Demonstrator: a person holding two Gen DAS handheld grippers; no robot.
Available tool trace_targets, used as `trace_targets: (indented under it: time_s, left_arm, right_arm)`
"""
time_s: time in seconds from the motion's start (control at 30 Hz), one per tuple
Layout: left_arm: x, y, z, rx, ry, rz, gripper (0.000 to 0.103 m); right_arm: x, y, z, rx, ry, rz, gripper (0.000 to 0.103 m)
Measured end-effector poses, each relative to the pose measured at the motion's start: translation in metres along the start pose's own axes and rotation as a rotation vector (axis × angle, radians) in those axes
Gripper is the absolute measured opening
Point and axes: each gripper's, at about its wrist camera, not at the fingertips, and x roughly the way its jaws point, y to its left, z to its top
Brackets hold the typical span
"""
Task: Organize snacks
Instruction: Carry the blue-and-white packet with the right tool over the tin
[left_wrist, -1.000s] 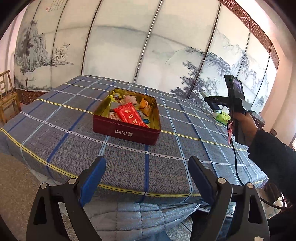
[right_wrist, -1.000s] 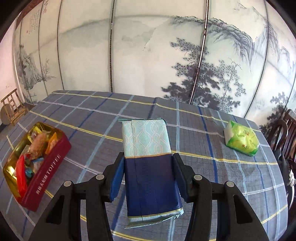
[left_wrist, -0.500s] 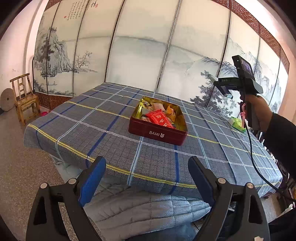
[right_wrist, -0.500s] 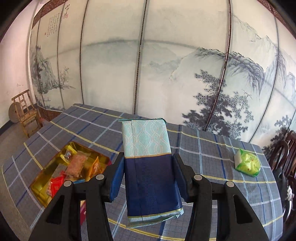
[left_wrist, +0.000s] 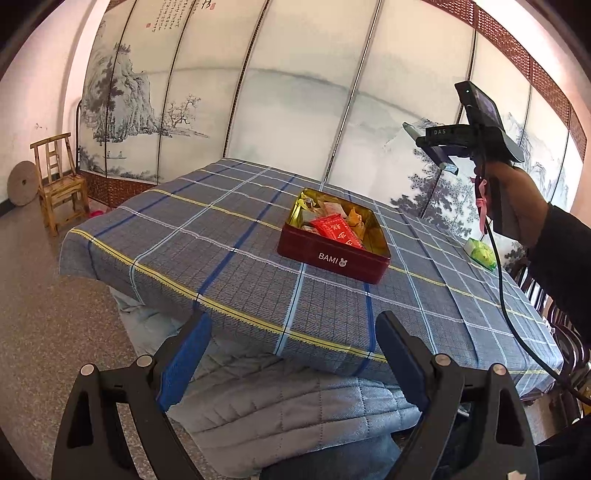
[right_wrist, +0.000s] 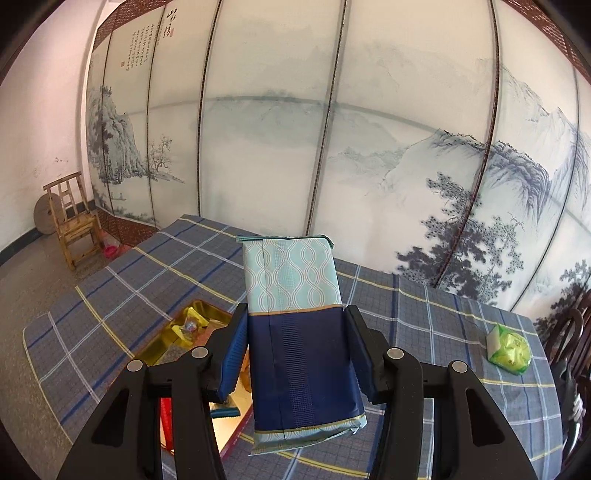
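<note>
Snack packet clamped between right gripper fingers | tin below-left of them | left gripper wide, empty | risk: long packet overhangs, could tilt, miss tin.

Left gripper angled down, fingers spread wide, blue pads facing, nothing between. Right gripper raised, angled down, fingers clamped on both long sides of blue-and-teal packet, held lengthwise. From left wrist view: right hand wrapped round black handle, dark sleeve behind, black cable hanging beneath wrist
</note>
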Motion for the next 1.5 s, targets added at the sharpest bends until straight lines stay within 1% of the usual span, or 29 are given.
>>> trace_targets:
  time_s: [0.33,0.47,0.63,1.07,1.37,1.5]
  left_arm:
    - [0.001,0.020,-0.006,-0.046,0.008,0.015,0.088]
    - [0.000,0.031,-0.008,-0.062,0.007,0.027,0.088]
    - [0.002,0.043,-0.013,-0.092,0.023,0.035,0.088]
    - [0.013,0.055,-0.024,-0.128,0.072,0.048,0.088]
    - [0.022,0.062,-0.031,-0.155,0.102,0.062,0.088]
    - [0.029,0.066,-0.034,-0.171,0.120,0.067,0.088]
  right_arm:
    - [0.020,0.048,-0.007,-0.031,0.038,0.039,0.052]
    - [0.030,0.064,-0.010,-0.038,0.059,0.051,0.052]
    - [0.043,0.081,-0.017,-0.054,0.088,0.056,0.052]
    - [0.093,0.097,-0.045,-0.031,0.196,0.064,0.052]
    - [0.115,0.095,-0.053,0.004,0.244,0.075,0.052]
    - [0.119,0.096,-0.066,0.002,0.263,0.081,0.052]
